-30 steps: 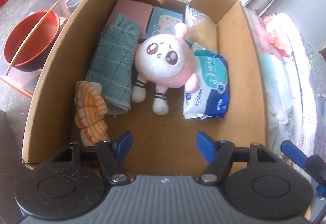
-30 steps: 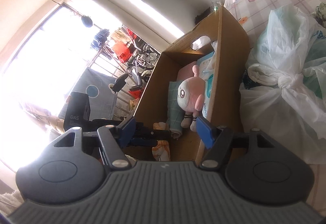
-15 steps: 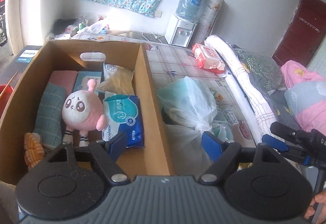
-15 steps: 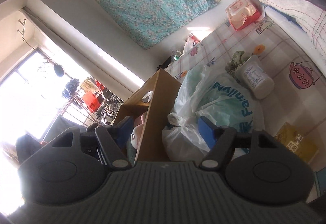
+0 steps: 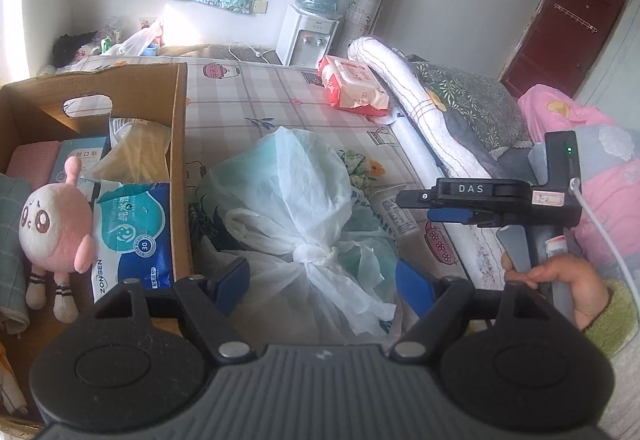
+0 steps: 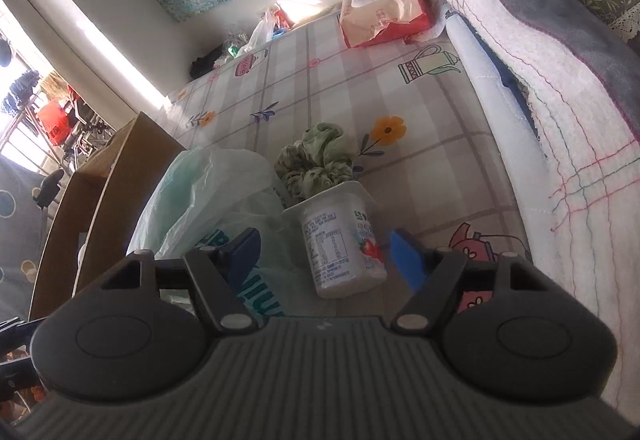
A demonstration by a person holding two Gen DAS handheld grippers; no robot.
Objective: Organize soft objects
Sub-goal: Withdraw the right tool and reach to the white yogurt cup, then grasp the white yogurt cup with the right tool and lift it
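Our left gripper (image 5: 322, 286) and right gripper (image 6: 324, 250) hover empty, jaws apart, over the bed (image 5: 280, 100). The cardboard box (image 5: 178, 144) already holds a plush doll (image 5: 56, 224), wipes pack (image 5: 134, 232) and folded cloths. Beside it, we judge a knotted plastic bag (image 5: 292, 208), green cloth (image 6: 316, 156) and white cup (image 6: 340, 252) remain unsorted.

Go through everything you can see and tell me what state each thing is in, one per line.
left gripper: open, empty
right gripper: open, empty
cardboard box: open-topped, partly filled
pink plush toy: lying in the box
blue wipes pack: in the box beside the toy
white plastic bag: knotted shut, outside the box
yogurt cup: on its side
green cloth: crumpled
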